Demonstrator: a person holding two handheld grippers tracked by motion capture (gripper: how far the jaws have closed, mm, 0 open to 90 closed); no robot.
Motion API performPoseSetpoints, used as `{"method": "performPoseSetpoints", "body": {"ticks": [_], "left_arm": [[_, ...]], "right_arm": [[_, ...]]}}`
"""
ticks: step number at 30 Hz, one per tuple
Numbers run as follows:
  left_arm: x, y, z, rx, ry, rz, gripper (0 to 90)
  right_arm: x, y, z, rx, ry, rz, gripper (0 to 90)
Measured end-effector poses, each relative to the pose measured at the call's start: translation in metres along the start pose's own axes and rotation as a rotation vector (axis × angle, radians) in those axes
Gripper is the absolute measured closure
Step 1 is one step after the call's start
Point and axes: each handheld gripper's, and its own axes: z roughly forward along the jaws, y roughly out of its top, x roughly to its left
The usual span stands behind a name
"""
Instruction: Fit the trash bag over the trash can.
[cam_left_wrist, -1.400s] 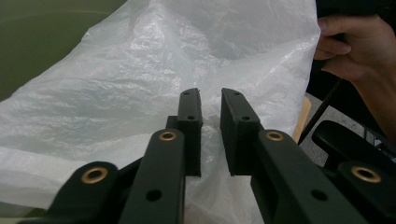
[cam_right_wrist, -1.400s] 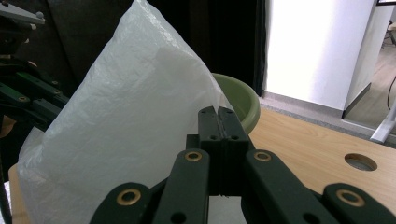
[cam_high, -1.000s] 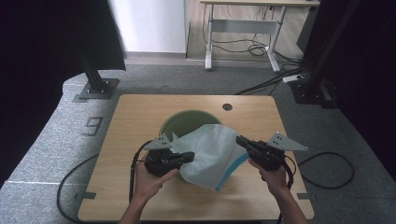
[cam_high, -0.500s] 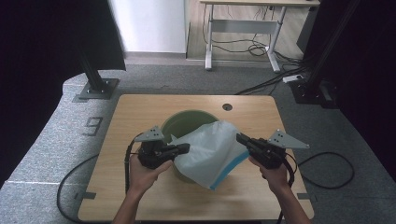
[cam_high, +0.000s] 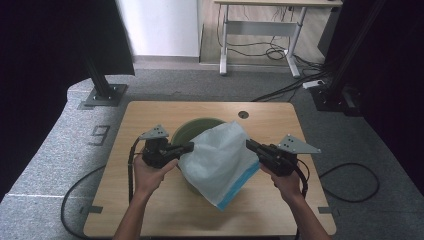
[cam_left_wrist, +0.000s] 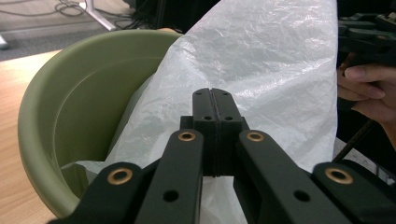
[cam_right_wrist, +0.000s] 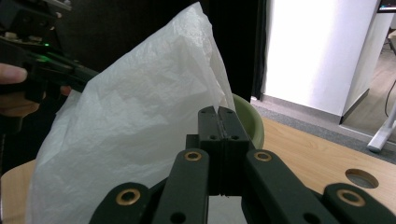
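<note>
A white plastic bag with a blue edge (cam_high: 220, 162) hangs stretched at mid-frame over the green bin (cam_high: 187, 131) on the wooden table (cam_high: 150, 112). The left gripper (cam_high: 189, 147) pinches its left edge with jaws pressed together; the right gripper (cam_high: 249, 145), likewise clamped, grips its right edge.

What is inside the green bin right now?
Part of the white bag drapes into the green bin over its near rim, pinched by both grippers. The far inner wall is bare; the bag hides the bottom.
</note>
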Motion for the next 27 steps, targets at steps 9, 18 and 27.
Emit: {"method": "performPoseSetpoints", "body": {"ticks": [9, 18, 27], "left_arm": [[-0.019, -0.008, -0.001, -0.022, 0.097, 0.048, 48.7], [-0.049, -0.01, 0.014, 0.023, 0.12, 0.122, 32.4], [-0.053, -0.01, 0.033, 0.112, 0.116, 0.14, 54.7]], "right_arm": [[0.001, -0.002, 0.005, 0.005, -0.02, -0.005, 88.2], [0.004, -0.005, 0.007, 0.016, -0.029, -0.002, 88.2], [0.004, -0.006, 0.005, 0.014, -0.02, 0.006, 88.0]]}}
